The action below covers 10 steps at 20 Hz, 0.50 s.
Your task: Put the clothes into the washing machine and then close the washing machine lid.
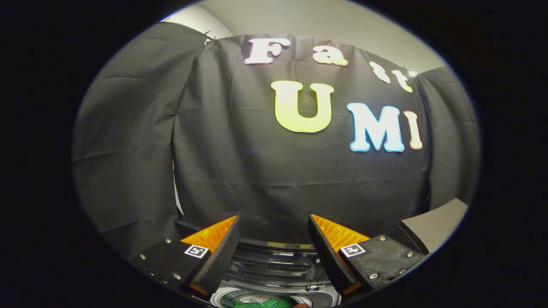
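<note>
Task so far: we judge the loading is done or nearly done; a green cloth (261, 303) lies low between the fingers, inside the round drum of the grey washing machine (274, 265).
Left to do: we think the lid, the dark grey slanted panel (432, 222) beyond the right finger, stands raised and must be closed.
Claw: our gripper (274, 252) has its fingers wide apart, holding nothing and touching nothing.
Claw position: above the drum opening.

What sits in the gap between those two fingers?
Nothing is gripped. The open gripper hangs above the washing machine, whose rim shows through the gap in the gripper view.
</note>
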Tool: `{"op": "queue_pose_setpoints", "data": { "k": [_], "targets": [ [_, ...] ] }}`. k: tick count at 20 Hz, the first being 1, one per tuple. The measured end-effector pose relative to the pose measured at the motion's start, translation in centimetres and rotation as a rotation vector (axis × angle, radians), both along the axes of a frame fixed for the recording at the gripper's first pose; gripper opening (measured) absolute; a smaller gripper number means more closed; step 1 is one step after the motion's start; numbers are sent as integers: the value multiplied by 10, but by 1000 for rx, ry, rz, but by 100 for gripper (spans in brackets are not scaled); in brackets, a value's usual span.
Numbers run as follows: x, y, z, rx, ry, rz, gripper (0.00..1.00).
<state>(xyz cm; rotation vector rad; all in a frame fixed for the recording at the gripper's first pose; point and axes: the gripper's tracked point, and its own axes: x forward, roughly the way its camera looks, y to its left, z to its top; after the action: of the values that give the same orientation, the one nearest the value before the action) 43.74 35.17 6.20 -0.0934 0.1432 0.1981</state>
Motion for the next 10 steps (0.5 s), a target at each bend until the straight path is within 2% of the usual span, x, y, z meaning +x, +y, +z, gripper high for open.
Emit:
{"op": "queue_pose_setpoints", "data": {
  "k": [5,10],
  "targets": [
    [25,17,-16,46,122,-11,96],
    [52,18,-31,106,239,-81,96]
  ]
}}
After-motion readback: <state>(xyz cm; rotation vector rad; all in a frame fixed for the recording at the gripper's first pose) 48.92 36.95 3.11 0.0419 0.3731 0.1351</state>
